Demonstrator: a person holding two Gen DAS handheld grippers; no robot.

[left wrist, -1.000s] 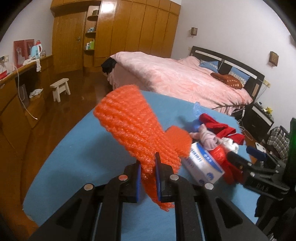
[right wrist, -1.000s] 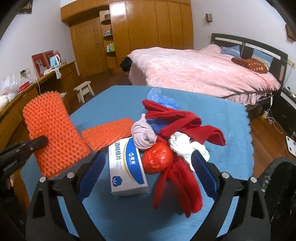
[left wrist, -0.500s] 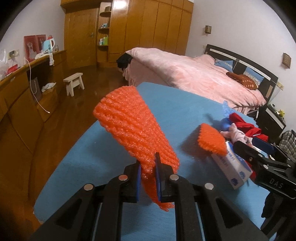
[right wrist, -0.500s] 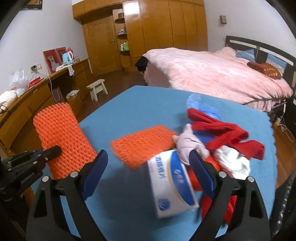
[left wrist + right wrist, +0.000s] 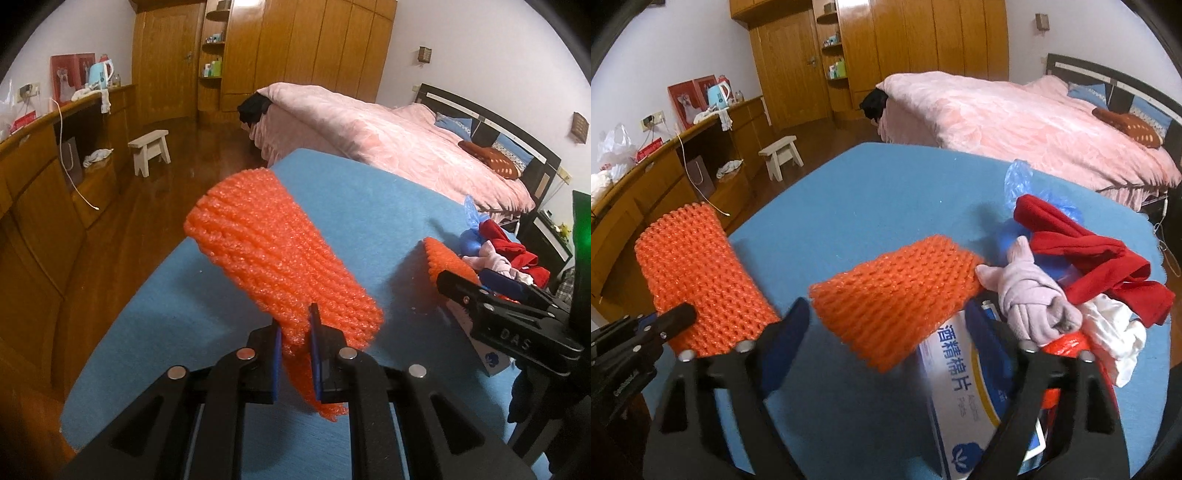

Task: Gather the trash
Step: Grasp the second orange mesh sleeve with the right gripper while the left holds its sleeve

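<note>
While the left tongs point(image 5: 295, 334) are pinching one orange foam net point(image 5: 273, 254) above the blue bench point(image 5: 886, 184), the right tongs point(image 5: 886, 328) are closing around a second net point(image 5: 897, 291) beside the white box point(image 5: 964, 384), not yet pressing it.

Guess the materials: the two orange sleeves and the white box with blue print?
Orange sleeve in the left hand-held gripper: looks like expanded foam netting, matte with a slight sparkle, an open lattice that squashes between the pads. Second orange sleeve on the blue table cover: same mesh, probably the same foam. White box: likely thin printed cardboard, smooth and faintly glossy, with crisp folded edges.
</note>
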